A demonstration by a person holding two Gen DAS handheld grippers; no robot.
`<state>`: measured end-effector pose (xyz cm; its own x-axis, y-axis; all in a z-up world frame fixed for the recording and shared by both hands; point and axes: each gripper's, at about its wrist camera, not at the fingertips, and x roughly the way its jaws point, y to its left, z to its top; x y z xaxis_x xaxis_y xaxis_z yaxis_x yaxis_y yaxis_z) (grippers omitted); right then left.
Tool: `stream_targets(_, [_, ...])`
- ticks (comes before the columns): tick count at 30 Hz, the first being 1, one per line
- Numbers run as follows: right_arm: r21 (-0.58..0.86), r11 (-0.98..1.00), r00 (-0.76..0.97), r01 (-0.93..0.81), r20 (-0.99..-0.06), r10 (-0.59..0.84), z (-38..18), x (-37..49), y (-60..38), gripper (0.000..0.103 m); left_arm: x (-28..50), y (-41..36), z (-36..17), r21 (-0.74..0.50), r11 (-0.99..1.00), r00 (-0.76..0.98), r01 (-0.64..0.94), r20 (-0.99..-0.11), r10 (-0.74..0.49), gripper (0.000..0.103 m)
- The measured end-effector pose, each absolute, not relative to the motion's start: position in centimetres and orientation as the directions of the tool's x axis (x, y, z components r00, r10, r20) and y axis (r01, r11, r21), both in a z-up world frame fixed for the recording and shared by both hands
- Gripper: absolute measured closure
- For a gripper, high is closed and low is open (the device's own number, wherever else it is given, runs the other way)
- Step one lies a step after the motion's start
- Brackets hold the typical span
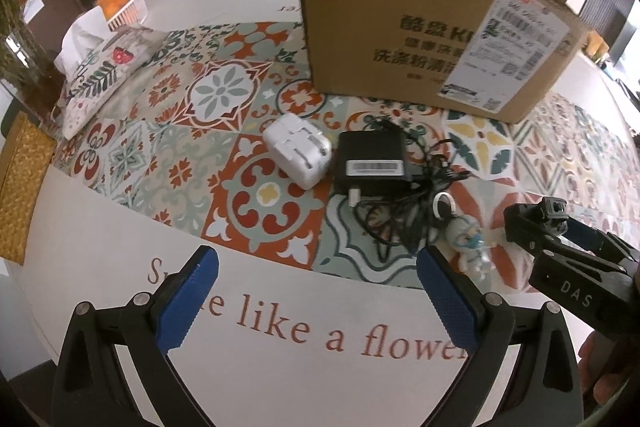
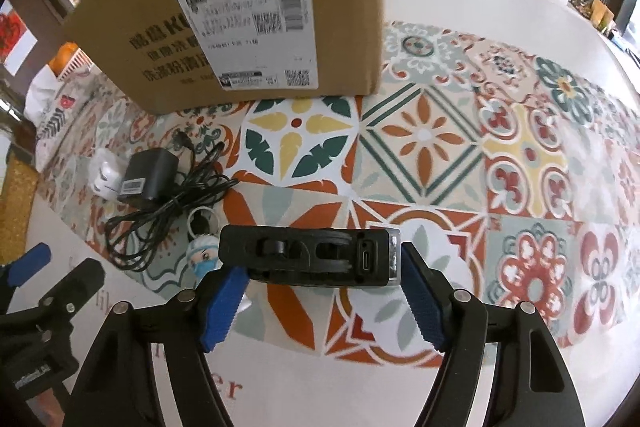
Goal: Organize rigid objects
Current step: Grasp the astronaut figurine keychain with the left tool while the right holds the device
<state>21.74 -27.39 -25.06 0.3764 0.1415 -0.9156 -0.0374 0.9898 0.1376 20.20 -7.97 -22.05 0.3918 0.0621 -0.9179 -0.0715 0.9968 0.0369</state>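
My right gripper [image 2: 320, 269] is shut on a black device [image 2: 308, 257] with a USB-C port and a silver end, its blue pads pressing on both ends just above the patterned cloth [image 2: 424, 147]. The left wrist view shows this gripper [image 1: 560, 227] at the right. My left gripper [image 1: 316, 267] stands open with nothing between its fingers, over the white lettered border. Beyond it lie a white plug charger [image 1: 298, 151], a black power adapter [image 1: 372, 159] with its tangled cable [image 1: 400, 223], and a small masked figure keychain [image 1: 472, 247]. A tall cardboard box [image 1: 420, 27] stands behind them.
A floral pouch [image 1: 104, 79] and a white basket [image 1: 124, 7] sit at the back left of the round table. A woven mat [image 1: 20, 187] lies at the left edge. The patterned cloth to the right of the box [image 2: 520, 147] is bare.
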Motion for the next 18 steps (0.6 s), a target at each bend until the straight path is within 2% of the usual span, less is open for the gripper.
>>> stream_targets(8, [0.149,0.988,0.404,-0.039,-0.902,0.152,-22.8,19.7,-29.8,0.03,19.5,-10.8,-20.5,-0.02,1.0,0.408,-0.01,-0.913,-0.015,0.005])
stream_targets(11, [0.136,0.99,0.414,-0.03,-0.9,0.137,-22.4,19.4,-31.0,0.03,19.5,-12.0,-20.5,-0.046,0.999,0.395,-0.002,-0.918,-0.041,0.01])
stream_targets(13, [0.136,0.99,0.421,-0.02,-0.897,0.132,-22.2,19.3,-31.9,0.03,19.6,-12.8,-20.6,-0.066,0.998,0.384,0.005,-0.921,-0.063,0.018])
stream_targets(18, [0.125,0.992,0.436,0.012,-0.894,0.107,-22.1,18.9,-33.9,0.03,19.6,-14.5,-21.2,-0.101,0.994,0.362,0.027,-0.926,-0.104,0.028])
